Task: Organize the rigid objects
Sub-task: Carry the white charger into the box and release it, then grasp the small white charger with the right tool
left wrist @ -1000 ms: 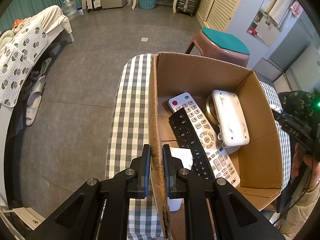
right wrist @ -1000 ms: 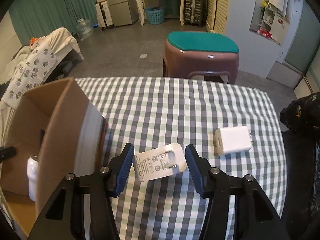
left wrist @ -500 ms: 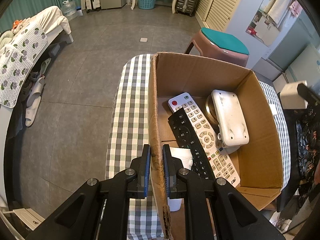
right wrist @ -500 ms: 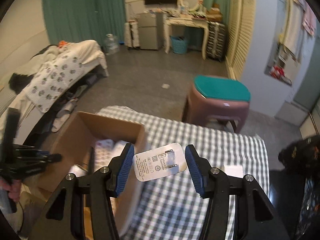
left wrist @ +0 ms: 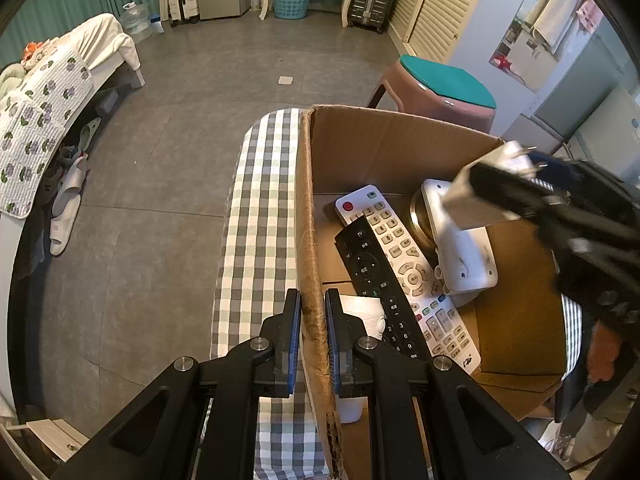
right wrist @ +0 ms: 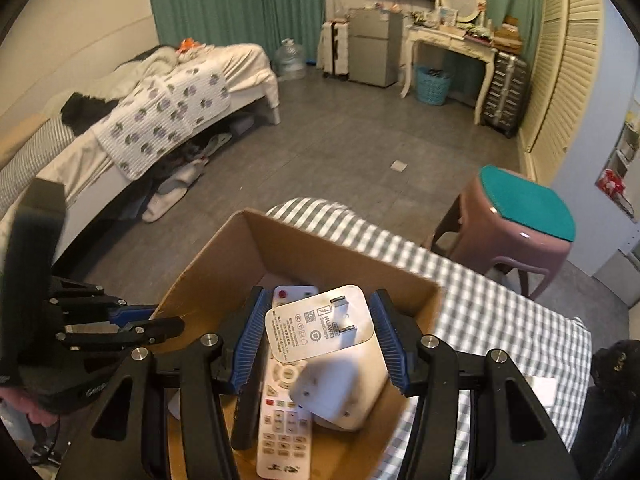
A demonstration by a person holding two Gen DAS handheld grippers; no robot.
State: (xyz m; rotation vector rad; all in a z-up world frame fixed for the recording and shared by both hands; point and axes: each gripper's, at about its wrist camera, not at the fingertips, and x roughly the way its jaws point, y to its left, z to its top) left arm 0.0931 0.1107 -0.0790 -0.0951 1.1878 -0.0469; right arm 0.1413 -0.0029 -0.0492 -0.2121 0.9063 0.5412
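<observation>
1. R gripper clamps white charger betw. its blue pads, prongs up, above open cardboard box.
2. L gripper pinched on box's near wall.
3. Remotes lie inside, below charger.

right claw carried charger off table – now above box

Grey tiled floor spreads before me. At ten o'clock a bed; at twelve, green curtains; at one, a white dressing table, perhaps mirrored; louvred doors at two.
</observation>
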